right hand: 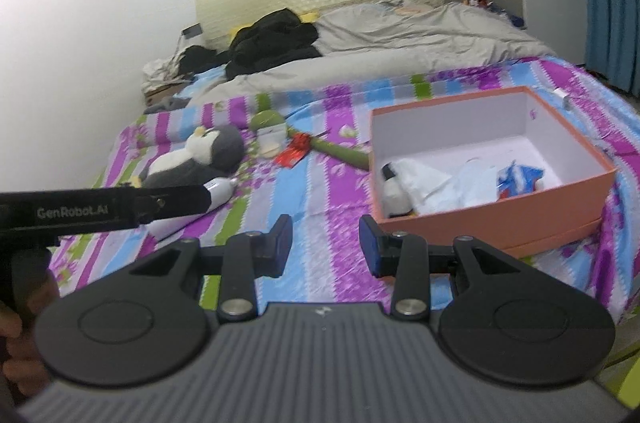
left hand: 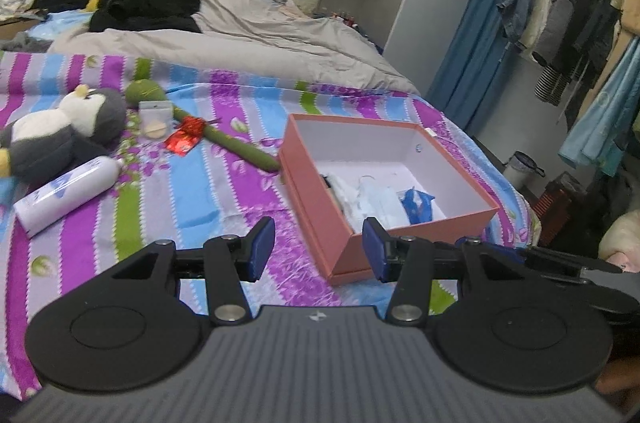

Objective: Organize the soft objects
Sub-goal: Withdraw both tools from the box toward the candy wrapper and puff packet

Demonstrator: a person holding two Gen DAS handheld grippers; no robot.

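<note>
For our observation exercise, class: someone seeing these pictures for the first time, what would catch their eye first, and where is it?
The open salmon-pink box on the striped bedspread draws the eye first, already holding white and blue soft items. Left of it lie a grey-and-white plush penguin, a long green plush toy and a white bottle. Both pairs of tongs, left and right, hover open and empty in the foreground.

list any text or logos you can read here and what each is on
"GenRobot.AI" on the black side of the left gripper, seen from the right wrist view.
Small pale logo mark on the gray body of the right gripper: a symbol, no letters.
White bottle: blue print on its label, too blurred to read.
Red wrapper: print too small to read.
Blue packet in the box: print unreadable.
</note>
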